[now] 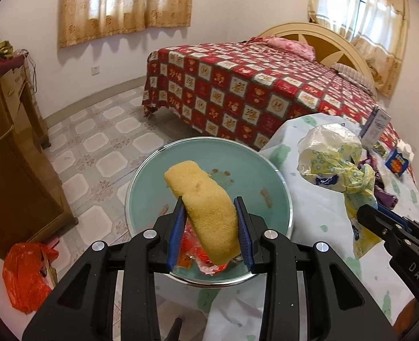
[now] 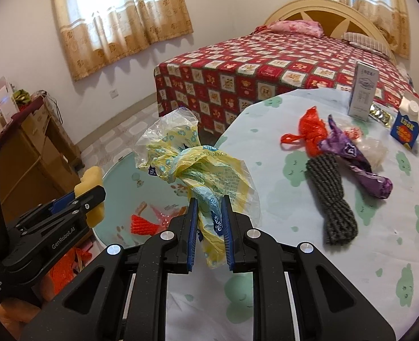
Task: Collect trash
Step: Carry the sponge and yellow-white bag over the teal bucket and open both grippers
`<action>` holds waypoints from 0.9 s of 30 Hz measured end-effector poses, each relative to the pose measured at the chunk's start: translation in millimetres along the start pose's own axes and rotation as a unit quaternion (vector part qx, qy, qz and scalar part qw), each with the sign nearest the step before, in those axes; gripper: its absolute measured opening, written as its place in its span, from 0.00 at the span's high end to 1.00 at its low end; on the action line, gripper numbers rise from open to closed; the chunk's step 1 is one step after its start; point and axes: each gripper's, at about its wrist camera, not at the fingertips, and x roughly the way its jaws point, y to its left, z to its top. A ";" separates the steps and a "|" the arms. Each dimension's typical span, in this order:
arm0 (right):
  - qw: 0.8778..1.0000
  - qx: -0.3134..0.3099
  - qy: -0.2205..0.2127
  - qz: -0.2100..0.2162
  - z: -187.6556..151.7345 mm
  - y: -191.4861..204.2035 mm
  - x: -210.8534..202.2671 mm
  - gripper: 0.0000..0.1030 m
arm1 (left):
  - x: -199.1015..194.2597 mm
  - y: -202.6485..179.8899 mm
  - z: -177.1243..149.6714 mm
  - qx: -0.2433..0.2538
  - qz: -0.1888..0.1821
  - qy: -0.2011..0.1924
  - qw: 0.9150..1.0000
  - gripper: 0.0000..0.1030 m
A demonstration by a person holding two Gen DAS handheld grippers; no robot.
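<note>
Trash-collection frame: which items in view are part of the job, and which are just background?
Job:
- yellow sponge in left gripper
- knotted yellow plastic bag in right gripper
- round teal bin, wrappers inside
- red plastic bag, purple wrapper, on the table

Background:
- grey knitted roll
- white carton
- bed

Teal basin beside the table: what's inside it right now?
The teal basin holds a red mesh piece, a red-clear wrapper and brown smears. The held yellow sponge and the held plastic bag cover part of its floor, so more could be hidden.
</note>
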 end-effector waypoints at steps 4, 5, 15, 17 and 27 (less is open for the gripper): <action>1.000 -0.003 0.010 0.006 1.0 8.2 9.7 0.83 | 4.0 7.4 -0.8 -0.006 0.005 0.007 1.000 0.67; 1.000 -0.004 0.012 0.008 1.3 10.4 12.2 0.83 | 5.3 9.6 -0.6 -0.008 0.006 0.008 1.000 0.67; 0.999 -0.007 0.032 0.016 8.2 27.3 35.8 0.83 | 29.4 23.3 19.0 -0.023 0.031 0.026 0.999 0.67; 0.999 -0.005 0.034 0.015 9.6 28.3 39.7 0.83 | 36.7 25.0 25.9 -0.024 0.042 0.028 0.998 0.67; 0.998 -0.008 0.062 0.014 10.3 36.0 69.3 0.82 | 60.8 29.7 21.0 -0.022 0.040 0.053 0.998 0.67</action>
